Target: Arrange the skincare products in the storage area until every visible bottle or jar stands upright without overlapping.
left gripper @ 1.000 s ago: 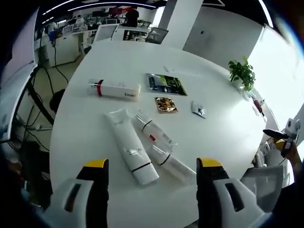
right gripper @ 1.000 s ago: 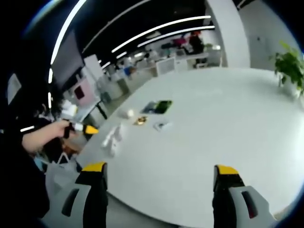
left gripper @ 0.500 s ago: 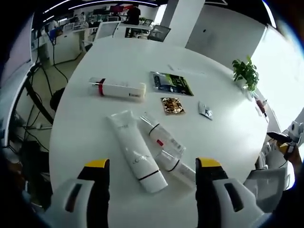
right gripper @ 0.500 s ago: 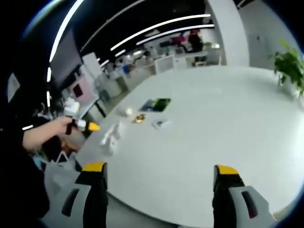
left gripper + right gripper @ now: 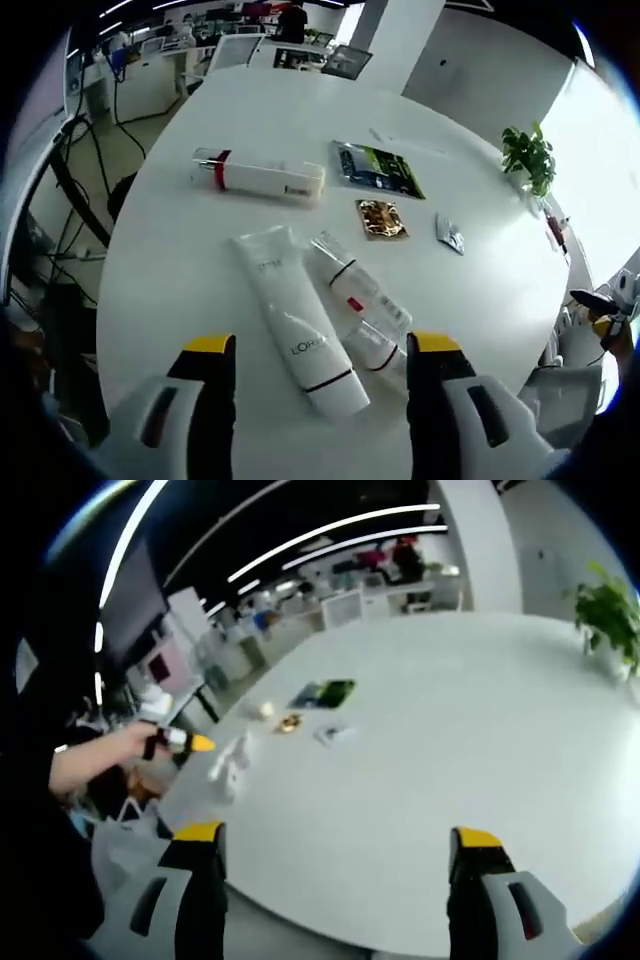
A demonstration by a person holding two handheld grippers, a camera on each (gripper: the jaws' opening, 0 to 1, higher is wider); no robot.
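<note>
Three white tubes lie flat on the round white table [image 5: 180, 280] – a broad tube [image 5: 297, 322], a slimmer red-marked tube [image 5: 357, 292] and a short tube [image 5: 376, 348], apparently touching. A capped white bottle [image 5: 258, 176] lies apart. Glossy sachets [image 5: 376, 168] are seen beyond. The left gripper [image 5: 322, 346] is held spread above the tubes, empty; the right gripper [image 5: 338, 835] – also spread – grips nothing.

Large white tube [image 5: 298, 333] — "L'OREAL".
</note>
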